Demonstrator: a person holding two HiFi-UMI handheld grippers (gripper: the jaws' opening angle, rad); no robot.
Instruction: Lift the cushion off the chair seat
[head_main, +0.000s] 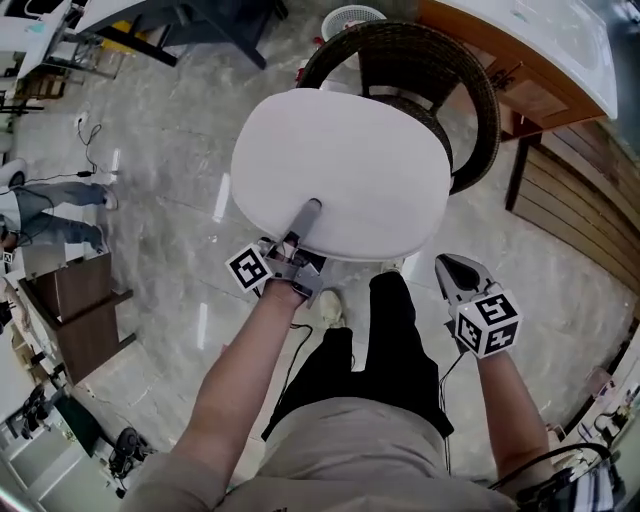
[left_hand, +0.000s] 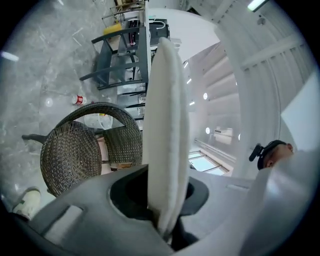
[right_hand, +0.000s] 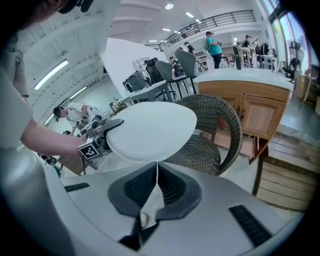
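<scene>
The left gripper (head_main: 303, 222) is clamped on the edge of the cushion (head_main: 340, 165), which sits clear above the chair (head_main: 478, 95). The right gripper (head_main: 452, 268), short of the chair, has its jaws together, apparently empty. Raise the cushion level; single-edge grip may sag.

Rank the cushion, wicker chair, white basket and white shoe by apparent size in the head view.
1. cushion, nearer the camera.
2. wicker chair, partly hidden under it.
3. white basket and white shoe: about alike, unranked.
</scene>
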